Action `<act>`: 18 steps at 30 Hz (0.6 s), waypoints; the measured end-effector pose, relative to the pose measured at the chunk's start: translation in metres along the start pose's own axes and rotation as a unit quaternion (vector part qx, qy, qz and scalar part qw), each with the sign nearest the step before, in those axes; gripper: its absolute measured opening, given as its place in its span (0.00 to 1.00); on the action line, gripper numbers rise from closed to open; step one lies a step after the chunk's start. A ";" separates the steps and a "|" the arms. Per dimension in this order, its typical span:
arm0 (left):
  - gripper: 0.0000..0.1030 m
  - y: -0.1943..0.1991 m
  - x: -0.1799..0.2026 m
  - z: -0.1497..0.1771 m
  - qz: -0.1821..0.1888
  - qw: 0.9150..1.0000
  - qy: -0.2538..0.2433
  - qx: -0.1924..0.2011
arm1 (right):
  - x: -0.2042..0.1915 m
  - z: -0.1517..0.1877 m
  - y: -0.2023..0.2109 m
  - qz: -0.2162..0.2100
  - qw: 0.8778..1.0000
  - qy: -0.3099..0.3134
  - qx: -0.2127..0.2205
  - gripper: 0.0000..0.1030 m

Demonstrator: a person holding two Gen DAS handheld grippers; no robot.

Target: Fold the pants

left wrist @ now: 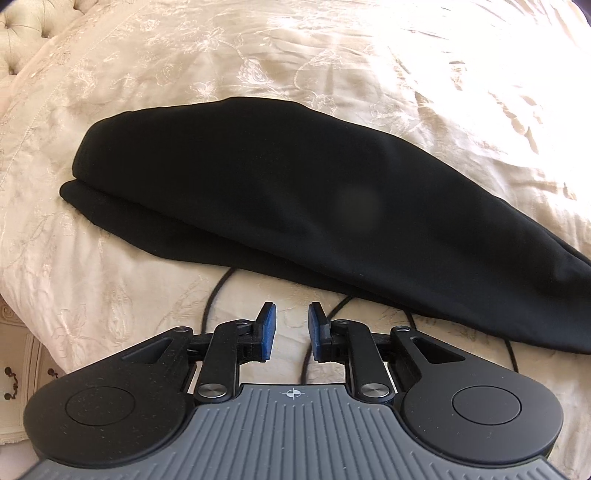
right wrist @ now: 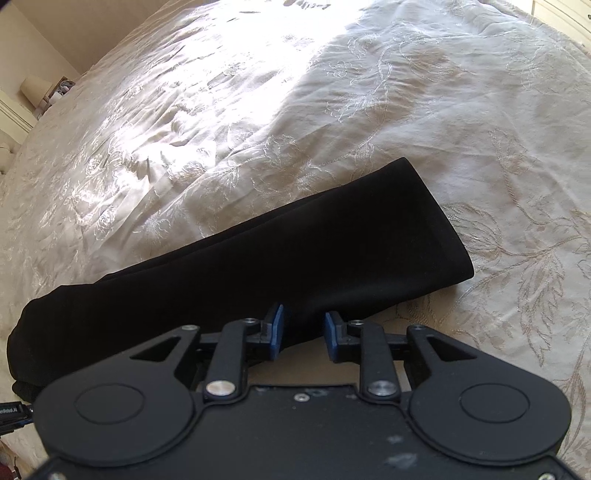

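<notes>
Black pants (left wrist: 295, 199) lie folded lengthwise on a cream embroidered bedspread (left wrist: 258, 55). In the left wrist view they run from upper left to the right edge. My left gripper (left wrist: 291, 314) is open and empty, just short of their near edge. In the right wrist view the pants (right wrist: 258, 258) run from lower left up to the leg cuff end (right wrist: 436, 221) at the right. My right gripper (right wrist: 303, 321) is open and empty, its blue pads (right wrist: 277, 328) at the pants' near edge, touching nothing that I can tell.
A thin black cable (left wrist: 214, 295) loops on the bedspread in front of the left gripper. A tufted headboard (left wrist: 22, 33) is at the far left. A white dresser (left wrist: 14, 384) stands beside the bed. A lamp (right wrist: 33, 88) stands past the bed's far side.
</notes>
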State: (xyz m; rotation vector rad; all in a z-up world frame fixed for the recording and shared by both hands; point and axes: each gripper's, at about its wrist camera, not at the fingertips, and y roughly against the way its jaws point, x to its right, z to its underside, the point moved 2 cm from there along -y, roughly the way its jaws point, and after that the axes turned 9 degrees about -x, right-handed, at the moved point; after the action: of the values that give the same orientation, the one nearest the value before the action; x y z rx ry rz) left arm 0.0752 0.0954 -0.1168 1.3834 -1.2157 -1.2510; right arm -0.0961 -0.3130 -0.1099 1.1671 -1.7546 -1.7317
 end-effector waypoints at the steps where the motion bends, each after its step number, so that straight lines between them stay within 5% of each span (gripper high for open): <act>1: 0.18 0.001 -0.006 -0.002 0.000 1.000 0.006 0.001 | 0.000 0.002 0.004 -0.001 1.000 -0.001 0.005 0.27; 10: 0.18 0.004 -0.066 -0.026 -0.008 0.999 0.051 0.011 | -0.032 0.019 0.021 -0.013 0.999 0.025 0.030 0.28; 18: 0.18 -0.008 -0.120 -0.053 -0.008 0.999 0.030 0.016 | -0.134 0.045 0.011 -0.047 0.993 0.108 0.021 0.28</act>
State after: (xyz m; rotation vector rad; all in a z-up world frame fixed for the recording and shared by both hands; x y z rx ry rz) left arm 0.1271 0.2152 -0.1035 1.4456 -1.1907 -1.1978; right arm -0.0586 -0.1825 -0.0706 1.4190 -1.6363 -1.5587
